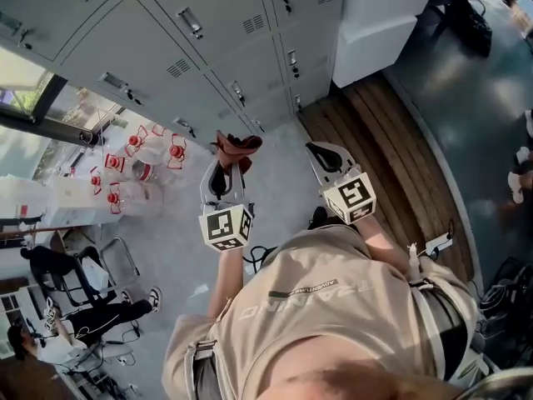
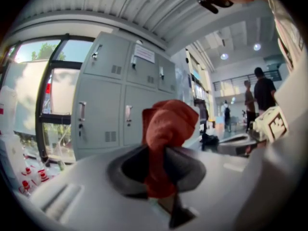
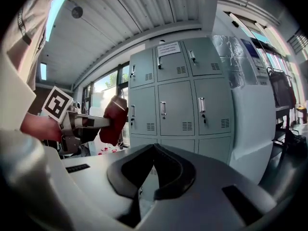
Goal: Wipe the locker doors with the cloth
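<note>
A red cloth (image 1: 237, 145) is bunched up in my left gripper (image 1: 231, 167), which is shut on it and held a short way in front of the grey locker doors (image 1: 191, 57). In the left gripper view the cloth (image 2: 166, 129) stands up between the jaws, with the lockers (image 2: 120, 100) behind it and apart from it. My right gripper (image 1: 321, 150) hangs to the right of the cloth, shut and empty. In the right gripper view its jaws (image 3: 154, 147) meet at the tips, the lockers (image 3: 178, 95) lie straight ahead, and the cloth (image 3: 114, 120) shows at the left.
Red-capped bottles (image 1: 133, 161) stand on the floor by the window at the left. A white pillar (image 1: 375, 23) flanks the lockers on the right, with a wooden floor strip (image 1: 375, 140) below it. Seated people and chairs (image 1: 75, 307) are behind me at the left.
</note>
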The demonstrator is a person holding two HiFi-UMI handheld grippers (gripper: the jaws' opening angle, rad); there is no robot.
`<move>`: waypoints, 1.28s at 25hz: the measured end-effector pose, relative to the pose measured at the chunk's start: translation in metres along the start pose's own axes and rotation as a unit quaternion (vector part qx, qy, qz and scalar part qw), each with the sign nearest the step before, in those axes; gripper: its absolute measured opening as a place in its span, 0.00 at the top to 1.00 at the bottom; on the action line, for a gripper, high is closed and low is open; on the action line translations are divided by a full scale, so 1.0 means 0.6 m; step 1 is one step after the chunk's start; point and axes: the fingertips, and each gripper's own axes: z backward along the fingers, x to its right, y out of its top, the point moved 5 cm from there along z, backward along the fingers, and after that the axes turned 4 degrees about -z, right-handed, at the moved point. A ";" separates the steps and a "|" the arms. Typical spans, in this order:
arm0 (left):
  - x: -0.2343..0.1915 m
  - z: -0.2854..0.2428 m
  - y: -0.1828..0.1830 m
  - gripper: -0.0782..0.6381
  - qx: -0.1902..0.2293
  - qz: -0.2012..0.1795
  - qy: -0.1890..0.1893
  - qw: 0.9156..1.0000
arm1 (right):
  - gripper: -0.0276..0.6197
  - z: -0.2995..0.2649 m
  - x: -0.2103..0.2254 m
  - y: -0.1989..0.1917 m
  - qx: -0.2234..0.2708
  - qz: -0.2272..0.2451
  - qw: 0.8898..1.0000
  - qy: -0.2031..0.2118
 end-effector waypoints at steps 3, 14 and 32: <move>0.017 -0.046 0.006 0.78 -0.002 0.003 0.003 1.000 | 0.94 -0.031 0.039 0.007 -0.001 0.002 1.000 0.022; -0.043 -0.158 0.016 0.78 -0.018 -0.021 0.027 0.999 | 0.94 -0.151 0.099 0.006 -0.017 -0.013 0.998 0.053; -0.218 -0.386 0.068 0.78 0.029 -0.064 -0.067 0.995 | 0.94 -0.389 0.097 0.134 -0.011 0.057 0.998 0.003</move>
